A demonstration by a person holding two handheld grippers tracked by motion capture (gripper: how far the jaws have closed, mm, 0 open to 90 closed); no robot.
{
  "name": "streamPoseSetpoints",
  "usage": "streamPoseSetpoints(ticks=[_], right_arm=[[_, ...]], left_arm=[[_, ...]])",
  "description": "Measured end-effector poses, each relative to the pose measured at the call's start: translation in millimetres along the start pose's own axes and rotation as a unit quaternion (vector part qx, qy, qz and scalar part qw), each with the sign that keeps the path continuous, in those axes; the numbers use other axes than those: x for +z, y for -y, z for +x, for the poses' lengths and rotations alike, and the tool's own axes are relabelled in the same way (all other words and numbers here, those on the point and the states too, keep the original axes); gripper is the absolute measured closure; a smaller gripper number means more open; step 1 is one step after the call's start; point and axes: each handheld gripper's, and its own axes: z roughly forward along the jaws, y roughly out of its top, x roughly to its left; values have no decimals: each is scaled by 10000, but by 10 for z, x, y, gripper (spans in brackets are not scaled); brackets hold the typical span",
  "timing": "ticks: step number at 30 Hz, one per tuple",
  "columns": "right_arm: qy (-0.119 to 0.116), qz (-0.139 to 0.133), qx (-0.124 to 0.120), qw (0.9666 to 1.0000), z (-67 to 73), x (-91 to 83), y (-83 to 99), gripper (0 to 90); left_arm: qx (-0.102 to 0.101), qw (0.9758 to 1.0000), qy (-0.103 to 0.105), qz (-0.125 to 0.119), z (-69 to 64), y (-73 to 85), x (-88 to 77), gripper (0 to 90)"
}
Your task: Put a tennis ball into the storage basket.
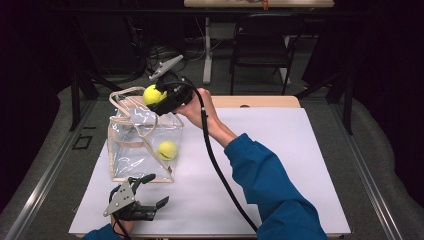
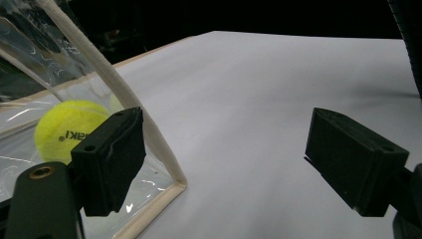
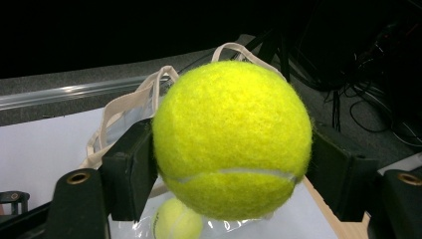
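Right tongs [image 1: 159, 98] clamp a tennis ball [image 1: 152, 94] above the clear bag [image 1: 131, 150] holding a second ball [image 1: 167, 150], left tongs [image 1: 153, 190] gape empty on the tabletop [image 1: 280, 165] beside it.

You are working in a lab or recording studio, not a home. Your worktop [image 1: 280, 165] is covered by a plain white sheet and stands on grey carpet inside a space closed off by dark curtains [image 1: 385, 60]. Loose cables [image 1: 155, 55] lie tangled on the floor behind it. A black folding chair [image 1: 262, 42] stands beside a second table's white leg [image 1: 207, 50]. A metal rail [image 1: 40, 185] runs along the floor at your left.
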Motion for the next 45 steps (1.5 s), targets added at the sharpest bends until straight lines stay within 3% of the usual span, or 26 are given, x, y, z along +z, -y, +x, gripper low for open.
streamPoseSetpoints(ticks=[29, 45], right_arm=[[-139, -136, -23, 9998, 96, 139, -59, 264], [-246, -67, -68, 9997, 191, 281, -87, 262]], left_arm=[[-6, 10000, 7, -7, 1, -1, -1, 158], [-7, 10000, -12, -23, -2, -1, -2, 158]])
